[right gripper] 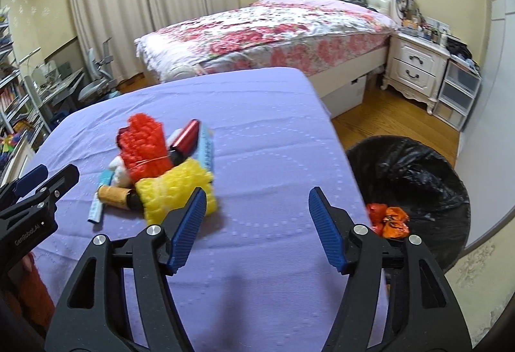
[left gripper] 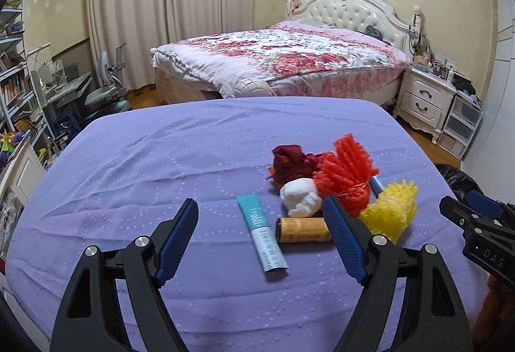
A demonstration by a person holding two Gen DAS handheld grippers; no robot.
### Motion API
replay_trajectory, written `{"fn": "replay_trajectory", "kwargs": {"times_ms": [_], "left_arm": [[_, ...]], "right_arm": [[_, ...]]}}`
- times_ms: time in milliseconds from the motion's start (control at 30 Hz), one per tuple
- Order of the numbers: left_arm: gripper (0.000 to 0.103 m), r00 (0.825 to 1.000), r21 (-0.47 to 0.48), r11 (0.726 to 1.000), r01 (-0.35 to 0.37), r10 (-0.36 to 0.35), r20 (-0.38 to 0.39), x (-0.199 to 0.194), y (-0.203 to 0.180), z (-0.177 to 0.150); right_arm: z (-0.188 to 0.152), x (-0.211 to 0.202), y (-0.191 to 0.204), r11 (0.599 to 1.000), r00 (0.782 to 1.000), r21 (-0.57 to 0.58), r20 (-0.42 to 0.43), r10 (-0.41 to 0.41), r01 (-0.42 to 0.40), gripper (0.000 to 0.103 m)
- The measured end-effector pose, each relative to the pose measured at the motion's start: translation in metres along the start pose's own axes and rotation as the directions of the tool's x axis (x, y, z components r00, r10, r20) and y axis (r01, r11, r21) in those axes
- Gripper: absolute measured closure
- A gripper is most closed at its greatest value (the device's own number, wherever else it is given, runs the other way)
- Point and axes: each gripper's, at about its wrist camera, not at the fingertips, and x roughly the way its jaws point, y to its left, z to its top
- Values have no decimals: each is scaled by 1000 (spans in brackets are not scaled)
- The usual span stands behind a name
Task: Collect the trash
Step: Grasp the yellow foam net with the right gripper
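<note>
Trash (left gripper: 325, 191), a bright crumpled heap on purple cloth (left gripper: 161, 165); both grippers spread wide, empty

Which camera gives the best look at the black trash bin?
The right wrist view. It shows the black-lined trash bin open beside the purple-covered table, with orange wrappers already inside. The left wrist view catches only a sliver of the bin liner at its right edge, behind the right gripper.
</note>
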Motion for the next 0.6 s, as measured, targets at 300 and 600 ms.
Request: {"fn": "replay_trajectory", "kwargs": {"times_ms": [300,600], "left_arm": [[25,999,-58,998,-31,30,-16,2,32,-11],[25,999,-84,996,-37,34,-35,8,45,-19]], "right_arm": [[-3,14,43,995,997,-69,-35,74,-76,28],[-5,39,64,991,996,-119,-74,58,-66,24]]}}
